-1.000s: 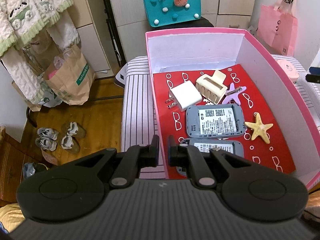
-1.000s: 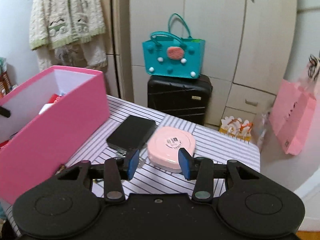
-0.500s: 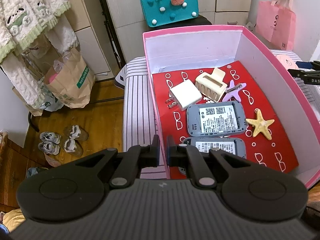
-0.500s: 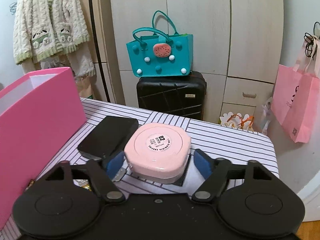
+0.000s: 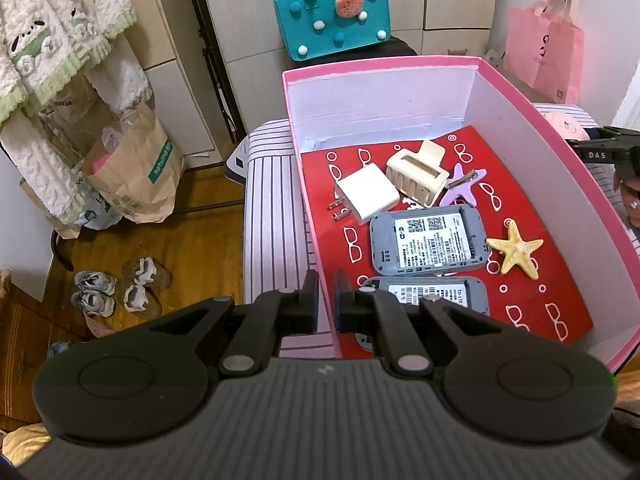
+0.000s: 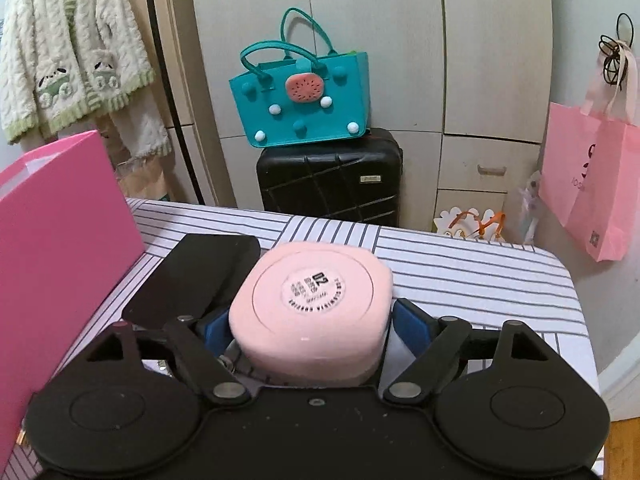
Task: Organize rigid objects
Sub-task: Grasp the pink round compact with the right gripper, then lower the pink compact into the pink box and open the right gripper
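Observation:
A pink box (image 5: 380, 65) with a red lining stands on the striped table. In it lie a white plug (image 5: 368, 196), a cream hair claw (image 5: 416, 172), a purple star clip (image 5: 460, 188), two grey routers (image 5: 428, 240) and a starfish (image 5: 516, 252). My left gripper (image 5: 327, 308) is shut on the box's near left wall. To the right of the box, a pink rounded case (image 6: 316, 300) rests on the table. My right gripper (image 6: 314, 326) straddles it with jaws opening, and a gap shows at the right pad.
A flat black device (image 6: 196, 276) lies left of the case, beside the box's outer wall (image 6: 60, 240). Beyond the striped table (image 6: 460, 276) stand a black suitcase (image 6: 332, 176) with a teal bag (image 6: 300, 96) on it. A pink paper bag (image 6: 592, 184) hangs at the right.
My right gripper has come down and forward onto the pink case, and its jaws have spread to either side of it. The left gripper has stayed on the box wall.

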A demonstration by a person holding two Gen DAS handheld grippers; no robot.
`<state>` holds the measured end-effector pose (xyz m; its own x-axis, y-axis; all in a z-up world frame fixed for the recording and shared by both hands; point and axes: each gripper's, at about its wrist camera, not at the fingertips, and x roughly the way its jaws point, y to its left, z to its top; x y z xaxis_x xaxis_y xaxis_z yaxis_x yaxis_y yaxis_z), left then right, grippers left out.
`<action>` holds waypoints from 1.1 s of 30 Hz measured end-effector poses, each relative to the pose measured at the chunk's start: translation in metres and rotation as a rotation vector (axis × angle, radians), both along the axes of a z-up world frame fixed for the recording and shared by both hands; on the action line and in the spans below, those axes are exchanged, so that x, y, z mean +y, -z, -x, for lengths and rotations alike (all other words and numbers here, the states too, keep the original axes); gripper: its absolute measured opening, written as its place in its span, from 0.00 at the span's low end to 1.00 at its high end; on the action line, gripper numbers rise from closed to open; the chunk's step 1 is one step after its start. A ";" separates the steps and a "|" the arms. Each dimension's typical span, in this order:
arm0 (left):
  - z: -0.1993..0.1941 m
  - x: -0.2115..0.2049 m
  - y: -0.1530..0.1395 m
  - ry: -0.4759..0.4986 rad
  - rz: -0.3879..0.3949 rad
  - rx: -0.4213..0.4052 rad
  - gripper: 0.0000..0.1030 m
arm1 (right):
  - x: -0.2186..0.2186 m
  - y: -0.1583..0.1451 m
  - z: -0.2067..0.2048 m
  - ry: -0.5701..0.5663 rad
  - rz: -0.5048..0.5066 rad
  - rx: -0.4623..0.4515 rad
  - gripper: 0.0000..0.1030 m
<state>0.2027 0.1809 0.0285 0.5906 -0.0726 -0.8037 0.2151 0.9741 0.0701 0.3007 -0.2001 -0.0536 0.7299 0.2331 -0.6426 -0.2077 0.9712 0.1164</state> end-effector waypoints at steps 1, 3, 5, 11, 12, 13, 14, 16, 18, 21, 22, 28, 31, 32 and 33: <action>0.000 0.000 0.000 0.000 0.002 -0.001 0.06 | 0.002 0.000 0.000 -0.005 0.020 -0.008 0.82; 0.000 0.001 0.000 -0.002 0.008 -0.001 0.06 | 0.006 -0.002 -0.001 -0.005 0.055 -0.012 0.80; 0.001 0.002 -0.001 -0.002 0.010 -0.003 0.07 | 0.007 -0.004 0.000 -0.002 0.063 0.003 0.80; 0.001 0.002 0.000 -0.004 0.010 -0.001 0.07 | 0.002 -0.014 0.013 0.010 0.037 0.004 0.80; 0.001 0.003 -0.001 -0.006 0.014 -0.001 0.07 | 0.001 -0.017 0.017 0.009 0.032 0.001 0.80; 0.001 0.002 -0.001 -0.006 0.015 -0.001 0.07 | 0.000 -0.020 0.020 0.005 0.027 -0.003 0.80; 0.000 0.003 -0.001 -0.007 0.017 0.000 0.07 | -0.001 -0.023 0.024 0.000 0.023 -0.006 0.80; 0.001 0.003 -0.001 -0.009 0.020 0.000 0.07 | -0.002 -0.032 0.033 -0.011 0.009 -0.010 0.80; 0.001 0.003 -0.001 -0.008 0.019 -0.001 0.07 | -0.001 -0.041 0.043 -0.028 -0.017 -0.014 0.80; 0.001 0.004 -0.002 -0.007 0.018 -0.001 0.07 | 0.003 -0.058 0.058 -0.066 -0.042 -0.031 0.80; 0.001 0.004 -0.002 -0.005 0.017 -0.001 0.07 | 0.006 -0.064 0.063 -0.081 -0.049 -0.039 0.80; 0.000 0.005 -0.003 -0.002 0.018 0.000 0.07 | 0.032 -0.103 0.085 -0.217 -0.095 -0.065 0.80; 0.000 0.005 -0.002 0.001 0.024 -0.003 0.07 | 0.051 -0.121 0.092 -0.298 -0.123 -0.086 0.80; 0.000 0.005 -0.002 0.002 0.026 -0.003 0.07 | 0.059 -0.126 0.092 -0.327 -0.131 -0.092 0.80; 0.000 0.006 -0.002 0.002 0.028 -0.004 0.07 | 0.066 -0.131 0.092 -0.357 -0.136 -0.095 0.80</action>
